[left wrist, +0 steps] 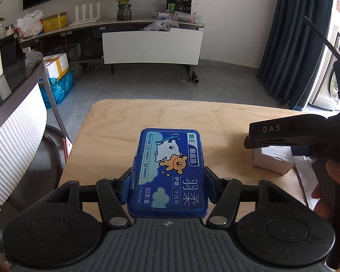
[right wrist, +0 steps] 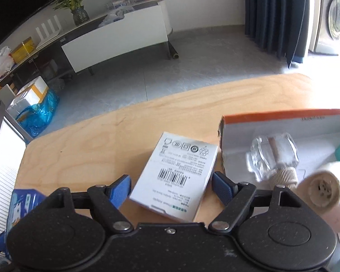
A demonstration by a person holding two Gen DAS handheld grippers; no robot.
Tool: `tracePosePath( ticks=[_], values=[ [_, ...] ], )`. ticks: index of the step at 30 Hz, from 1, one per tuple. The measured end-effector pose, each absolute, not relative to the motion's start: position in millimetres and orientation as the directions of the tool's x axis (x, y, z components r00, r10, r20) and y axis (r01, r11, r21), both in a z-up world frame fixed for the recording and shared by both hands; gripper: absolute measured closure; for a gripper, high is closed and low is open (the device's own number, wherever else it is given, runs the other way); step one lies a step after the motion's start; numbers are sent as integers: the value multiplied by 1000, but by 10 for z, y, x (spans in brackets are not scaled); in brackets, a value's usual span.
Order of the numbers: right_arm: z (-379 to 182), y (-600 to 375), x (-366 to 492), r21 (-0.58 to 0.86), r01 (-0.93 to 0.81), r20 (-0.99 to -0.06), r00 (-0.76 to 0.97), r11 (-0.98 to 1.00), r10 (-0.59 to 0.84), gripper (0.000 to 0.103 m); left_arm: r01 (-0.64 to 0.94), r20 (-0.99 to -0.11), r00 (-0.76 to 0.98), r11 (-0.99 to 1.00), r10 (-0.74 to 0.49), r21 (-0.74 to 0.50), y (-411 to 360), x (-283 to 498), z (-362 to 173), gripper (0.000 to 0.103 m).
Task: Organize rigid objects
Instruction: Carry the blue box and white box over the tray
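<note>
Blue floss-pick box (left wrist: 168, 174) clamped in left gripper (left wrist: 167, 187) jaws above wooden tabletop (left wrist: 124, 122); right gripper (right wrist: 171, 187) jaws spread wide around white barcode box (right wrist: 176, 174).

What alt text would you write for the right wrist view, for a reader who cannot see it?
The open right tool hovers over a white barcoded box lying flat on a wooden table, one blue finger on each side. To its right, an orange-edged tray holds a clear glass bottle.

Bright daylight from right, overexposed window side, heavy fisheye bending at edges, right wrist view motion-blurred
</note>
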State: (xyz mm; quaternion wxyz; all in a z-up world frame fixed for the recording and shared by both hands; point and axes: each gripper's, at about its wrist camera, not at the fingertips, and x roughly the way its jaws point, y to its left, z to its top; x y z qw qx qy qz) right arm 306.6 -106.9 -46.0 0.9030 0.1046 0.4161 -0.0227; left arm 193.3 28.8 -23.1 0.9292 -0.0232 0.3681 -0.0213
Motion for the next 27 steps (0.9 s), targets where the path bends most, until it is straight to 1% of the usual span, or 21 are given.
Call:
tracePosePath(
  ticks=[2, 3, 5, 7, 10, 15, 21, 27],
  values=[
    [-477, -1046, 3088, 132, 74, -746, 664, 988, 50, 31, 17, -685, 727, 998, -52, -58, 290, 1921, -240, 41],
    [-467, -1028, 3070, 96, 50, -745, 665, 994, 39, 32, 5, -688, 725, 998, -43, -57, 310, 1884, -238, 41],
    [-444, -1044, 2979, 115, 5, -747, 659, 993, 83, 32, -3, -684, 729, 998, -39, -60, 315, 1855, -215, 41],
    [-376, -1039, 2810, 103, -27, -730, 677, 994, 94, 32, -15, -680, 732, 998, -35, -67, 324, 1808, -178, 41],
    [-207, -1051, 2534, 153, -87, -709, 684, 984, 171, 32, -32, -674, 739, 997, -23, -69, 328, 1658, -115, 41],
    [47, -1064, 1962, 177, -158, -666, 708, 971, 236, 32, -36, -660, 750, 996, -27, -82, 277, 1377, 21, 41],
    [261, -1025, 1368, 144, -213, -631, 733, 966, 255, 32, -45, -639, 769, 995, -25, -93, 193, 1048, 168, 41],
    [385, -1133, 916, 145, -211, -608, 751, 967, 255, 32, -40, -622, 783, 995, -28, -95, 66, 734, 271, 41]
  ],
)
